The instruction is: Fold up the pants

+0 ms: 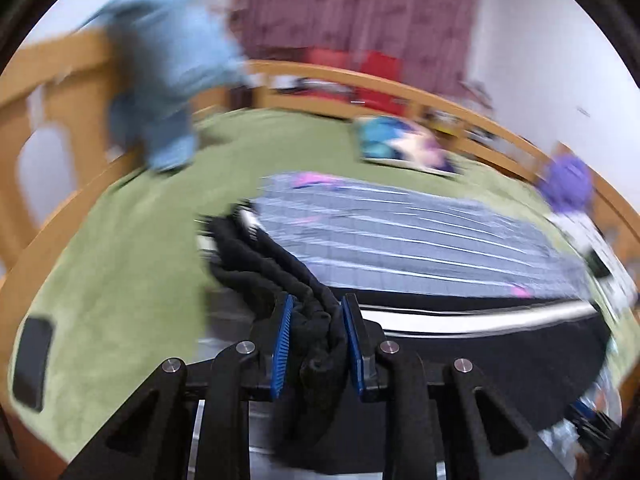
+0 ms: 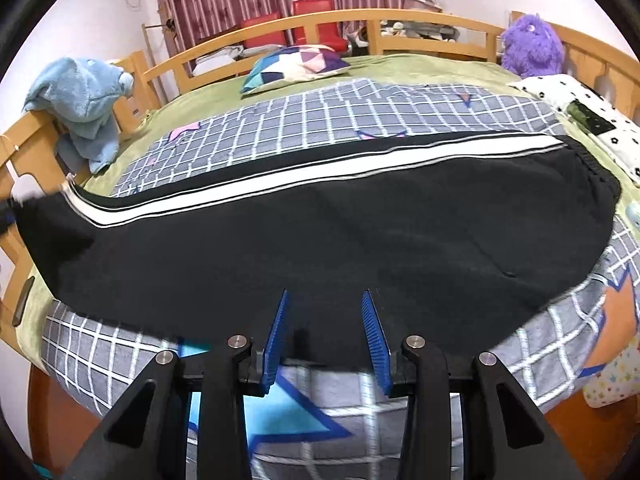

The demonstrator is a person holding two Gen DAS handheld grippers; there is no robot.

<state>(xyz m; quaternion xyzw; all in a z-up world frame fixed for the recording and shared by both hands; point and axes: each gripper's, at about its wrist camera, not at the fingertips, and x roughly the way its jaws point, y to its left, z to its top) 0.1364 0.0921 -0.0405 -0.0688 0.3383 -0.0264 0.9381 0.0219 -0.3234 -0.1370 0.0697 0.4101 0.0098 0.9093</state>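
- Left tool (image 1: 316, 334): its blue pads are clamped on a bunched end of the black pants (image 2: 320, 236) — likely the leg cuffs, raised off the bed; this view is motion-blurred.
- Pants: one pair, lying lengthwise across the checked quilt (image 2: 320, 120) on the bed (image 2: 400, 64), legs already laid together, white side stripe along the far edge, waistband out at 3 o'clock in the right view, cuff end at 9 o'clock.
- Right tool (image 2: 326, 330): jaws spread apart, holding nothing, poised at the near edge of the pants at about mid-length.
- Step in hand, as I read it: the crosswise fold — the left tool carries the cuffs over toward the waistband.
- Next move calls for keeping the cuffs together, laying them square on the waistband, and the right tool pinning or smoothing the middle so the fold line stays straight.
- Count, left to right: one dark phone (image 1: 32, 364) at 8 o'clock in the left view, one blue plush (image 2: 84, 96), two red chairs (image 2: 296, 24), one patterned pillow (image 2: 292, 66), one purple plush (image 2: 532, 46).
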